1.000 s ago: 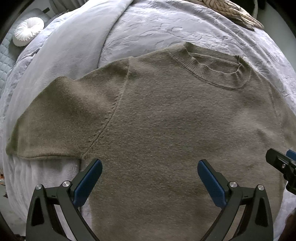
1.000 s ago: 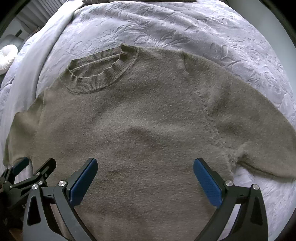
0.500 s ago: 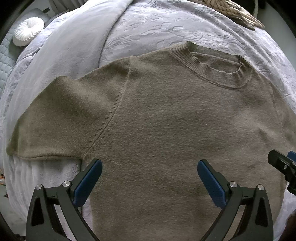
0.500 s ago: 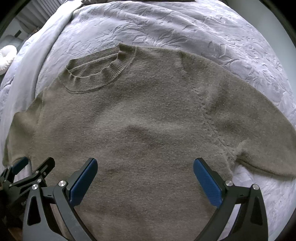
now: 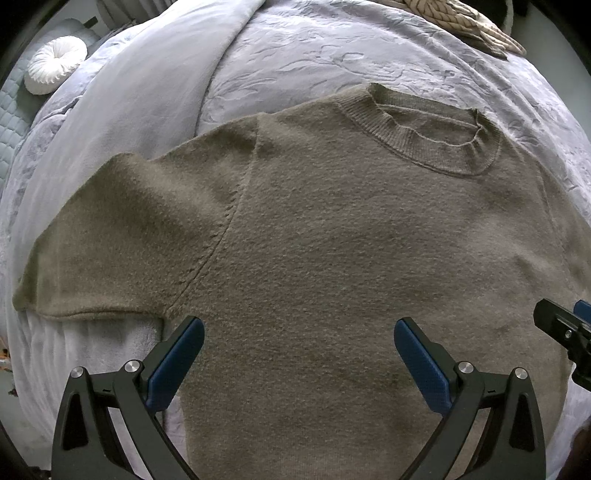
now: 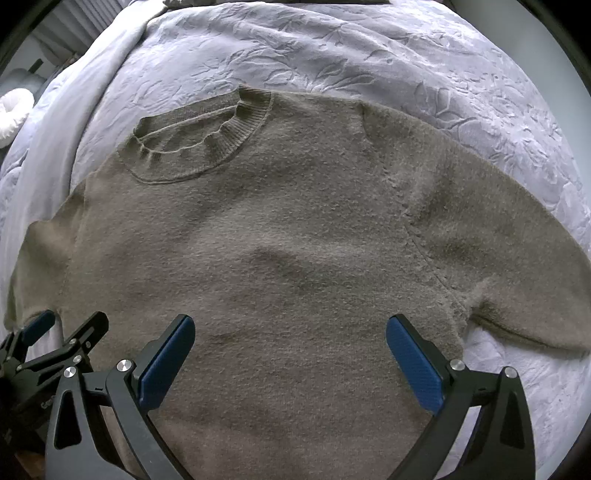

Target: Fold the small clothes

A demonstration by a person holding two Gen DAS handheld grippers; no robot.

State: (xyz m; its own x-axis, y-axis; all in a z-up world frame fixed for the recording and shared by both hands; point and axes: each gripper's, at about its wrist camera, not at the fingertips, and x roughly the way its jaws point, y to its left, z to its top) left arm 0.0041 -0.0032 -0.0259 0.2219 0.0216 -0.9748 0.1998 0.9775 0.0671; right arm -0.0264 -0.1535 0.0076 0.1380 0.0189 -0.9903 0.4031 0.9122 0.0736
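Note:
An olive-brown knitted sweater (image 5: 332,240) lies flat and face up on a pale lilac bedspread (image 5: 332,55), ribbed collar (image 5: 424,133) at the far side, short sleeves spread out to both sides. My left gripper (image 5: 299,350) hovers open above the sweater's lower left body, close to the left armpit, with nothing between its blue pads. My right gripper (image 6: 290,349) hovers open over the sweater (image 6: 277,258) on its lower right body, near the right armpit seam. Each gripper shows at the edge of the other's view: the right one (image 5: 565,328), the left one (image 6: 55,332).
A plain lilac blanket (image 5: 140,96) lies folded along the bed's left side. A round white pleated cushion (image 5: 55,62) sits at the far left. A beige braided item (image 5: 465,18) rests at the far edge of the bed. The bedspread (image 6: 406,55) surrounds the sweater.
Both views have shifted only slightly; the sweater lies as before and both grippers remain open above it.

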